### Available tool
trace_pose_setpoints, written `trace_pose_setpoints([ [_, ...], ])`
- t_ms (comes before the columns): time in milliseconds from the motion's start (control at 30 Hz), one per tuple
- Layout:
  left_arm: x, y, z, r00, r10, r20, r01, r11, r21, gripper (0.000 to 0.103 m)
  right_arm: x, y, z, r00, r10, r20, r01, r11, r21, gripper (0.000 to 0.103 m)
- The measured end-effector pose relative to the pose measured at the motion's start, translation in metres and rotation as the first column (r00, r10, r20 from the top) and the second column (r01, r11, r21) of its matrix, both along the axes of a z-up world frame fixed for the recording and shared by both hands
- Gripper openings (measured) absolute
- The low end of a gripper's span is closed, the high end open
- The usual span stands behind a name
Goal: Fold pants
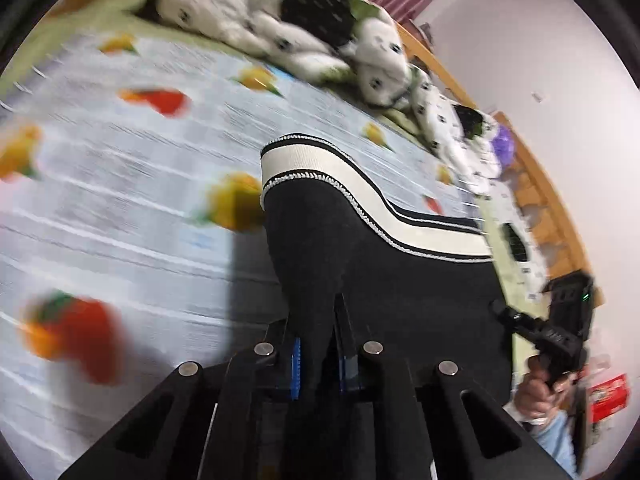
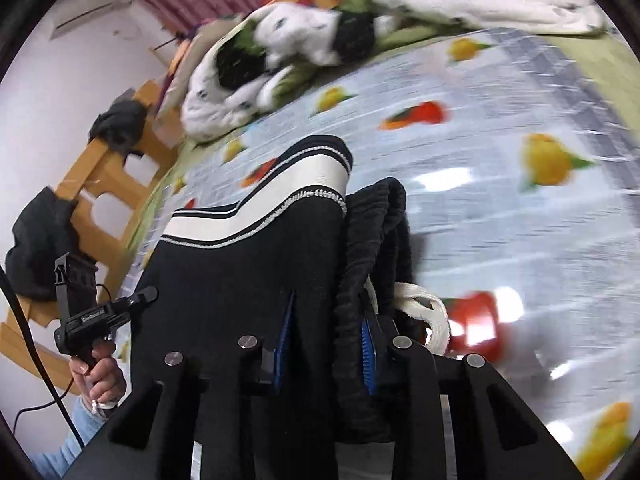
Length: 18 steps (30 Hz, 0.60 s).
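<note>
The black pants (image 1: pixel 384 264) with a white side stripe (image 1: pixel 320 162) hang between both grippers above the bed. My left gripper (image 1: pixel 318 344) is shut on a pinch of the black cloth. My right gripper (image 2: pixel 326 340) is shut on the pants (image 2: pixel 248 264) at the ribbed black waistband (image 2: pixel 360 248), with the white drawstring (image 2: pixel 428 316) hanging beside it. The right gripper also shows in the left wrist view (image 1: pixel 556 328), and the left gripper in the right wrist view (image 2: pixel 100 312), each held by a hand.
A bed sheet (image 1: pixel 120 184) printed with fruit lies under the pants. A crumpled white spotted quilt (image 1: pixel 272 20) lies at the far side. A wooden bed rail (image 2: pixel 104 168) with dark clothes draped on it stands by the white wall.
</note>
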<state>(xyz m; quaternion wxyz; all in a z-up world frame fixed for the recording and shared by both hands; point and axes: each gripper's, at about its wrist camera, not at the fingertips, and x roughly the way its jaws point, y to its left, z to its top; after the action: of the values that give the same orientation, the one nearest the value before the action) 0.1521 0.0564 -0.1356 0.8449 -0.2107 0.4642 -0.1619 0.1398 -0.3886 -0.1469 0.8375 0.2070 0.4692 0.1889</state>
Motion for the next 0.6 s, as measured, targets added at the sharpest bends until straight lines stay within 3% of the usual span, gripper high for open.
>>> trace_pose_setpoints([
  [133, 0.002, 0.04, 0.003, 1.0, 0.022, 0.003, -0.022, 0.993, 0.114, 0.013, 0.014, 0.064, -0.01, 0.999, 0.045, 0.007, -0.045, 0.998, 0.032, 0.03],
  [200, 0.003, 0.052, -0.008, 0.999, 0.024, -0.043, -0.018, 0.99, 0.142, 0.022, 0.015, 0.089, -0.017, 0.998, 0.066, 0.008, -0.066, 0.997, -0.037, 0.037],
  [267, -0.001, 0.058, -0.015, 0.998, 0.027, -0.064, -0.016, 0.987, 0.159, 0.025, 0.012, 0.103, -0.016, 0.995, 0.096, 0.004, -0.094, 0.987, -0.13, 0.04],
  [367, -0.01, 0.063, -0.018, 0.998, 0.058, -0.036, -0.05, 0.981, 0.187, 0.071, -0.001, 0.102, 0.007, 0.997, 0.048, 0.067, -0.029, 0.966, -0.259, 0.045],
  [500, -0.013, 0.07, -0.012, 0.997, 0.076, -0.009, -0.074, 0.985, 0.156, 0.071, 0.0, 0.115, 0.028, 0.984, 0.037, 0.172, 0.02, 0.948, -0.317, 0.045],
  [600, -0.015, 0.073, -0.01, 0.996, 0.087, 0.014, -0.089, 0.984, 0.152, 0.071, 0.035, 0.14, 0.017, 0.988, 0.082, 0.128, -0.041, 0.956, -0.29, 0.045],
])
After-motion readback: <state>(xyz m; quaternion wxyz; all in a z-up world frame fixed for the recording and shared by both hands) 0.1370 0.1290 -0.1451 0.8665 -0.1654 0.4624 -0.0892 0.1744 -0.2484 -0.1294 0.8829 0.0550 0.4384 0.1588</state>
